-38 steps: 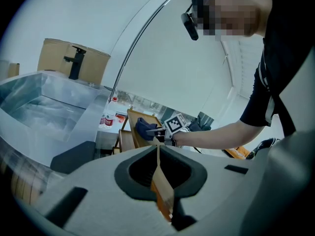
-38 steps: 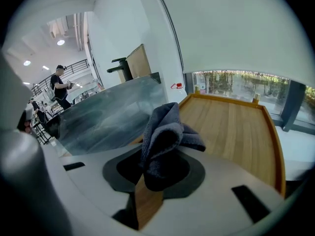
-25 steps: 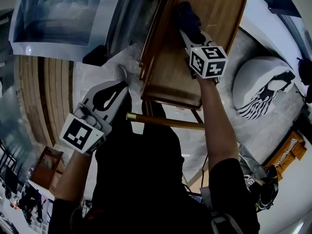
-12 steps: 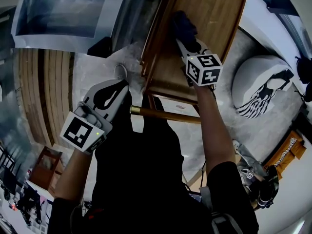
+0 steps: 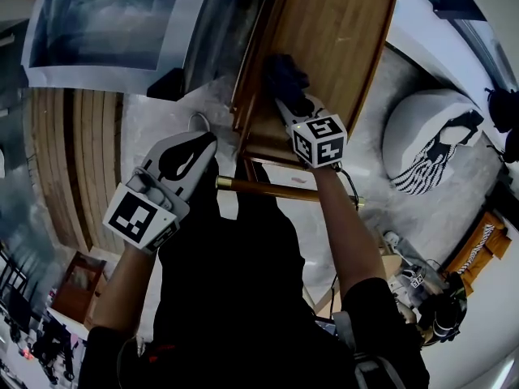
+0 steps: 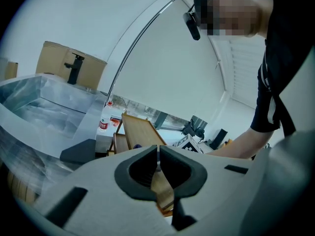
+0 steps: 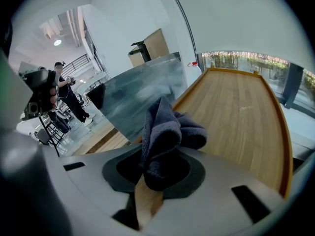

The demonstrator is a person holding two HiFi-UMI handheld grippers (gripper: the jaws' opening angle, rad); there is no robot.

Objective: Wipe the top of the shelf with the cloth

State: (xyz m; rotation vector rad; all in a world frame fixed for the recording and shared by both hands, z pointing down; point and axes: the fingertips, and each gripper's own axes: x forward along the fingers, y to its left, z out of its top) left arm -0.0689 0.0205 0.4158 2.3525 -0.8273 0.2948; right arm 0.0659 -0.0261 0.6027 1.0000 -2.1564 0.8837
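The wooden shelf top (image 5: 340,31) has a raised rim and runs away from me in the head view. A dark blue cloth (image 5: 284,75) lies bunched on its near left part, with my right gripper (image 5: 285,96) shut on it. In the right gripper view the cloth (image 7: 165,136) fills the jaws and rests on the wooden shelf top (image 7: 241,117). My left gripper (image 5: 199,140) hangs to the left of the shelf, off the wood, its jaws shut with nothing between them. The same left gripper (image 6: 158,162) shows its pads touching.
A brass rail (image 5: 284,189) crosses below the shelf's near edge. A plastic-wrapped panel (image 5: 113,23) lies at the upper left, a white beanbag (image 5: 430,140) at the right. Wooden floor slats (image 5: 77,152) run along the left. A person (image 7: 66,95) stands far off.
My right gripper has dragged the cloth toward me and to the left along the shelf top. The left gripper has stayed in place.
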